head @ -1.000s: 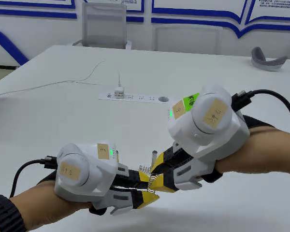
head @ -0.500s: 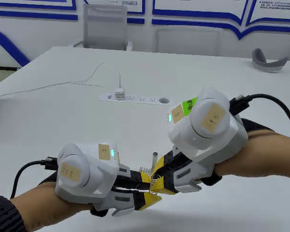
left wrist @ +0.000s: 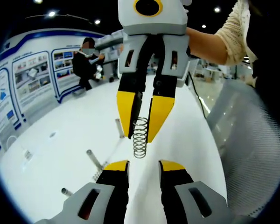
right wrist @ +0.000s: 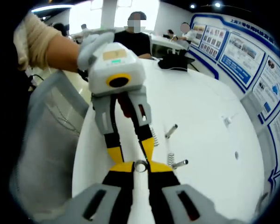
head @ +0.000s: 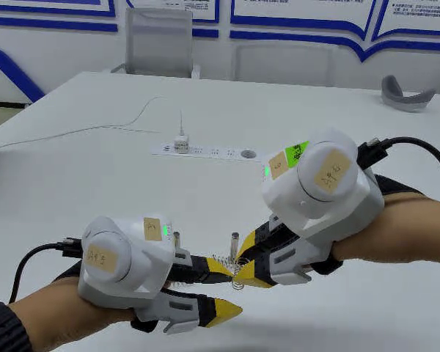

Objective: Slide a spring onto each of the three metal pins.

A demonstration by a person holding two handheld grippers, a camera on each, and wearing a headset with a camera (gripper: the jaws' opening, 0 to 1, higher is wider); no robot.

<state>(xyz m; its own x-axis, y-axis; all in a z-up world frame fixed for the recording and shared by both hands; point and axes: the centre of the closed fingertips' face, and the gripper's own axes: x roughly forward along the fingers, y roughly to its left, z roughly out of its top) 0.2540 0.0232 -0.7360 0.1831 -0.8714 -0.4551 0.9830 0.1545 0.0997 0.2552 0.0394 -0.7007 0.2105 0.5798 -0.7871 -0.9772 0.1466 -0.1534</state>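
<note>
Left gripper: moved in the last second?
Yes: left gripper opened its tongs; the nearer one dropped away from the upright pin, leaving the spring to the right gripper.

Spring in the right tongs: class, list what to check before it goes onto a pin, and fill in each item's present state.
1. The spring is clamped in the right tongs: ok.
2. The left tongs are open and not gripping the spring: ok.
3. All three pins are in sight in the left gripper view: ok.
4. The spring is lined up over one of the pins: not ok, it hangs beside one.
5. Which pins are bare: cannot tell.
</note>
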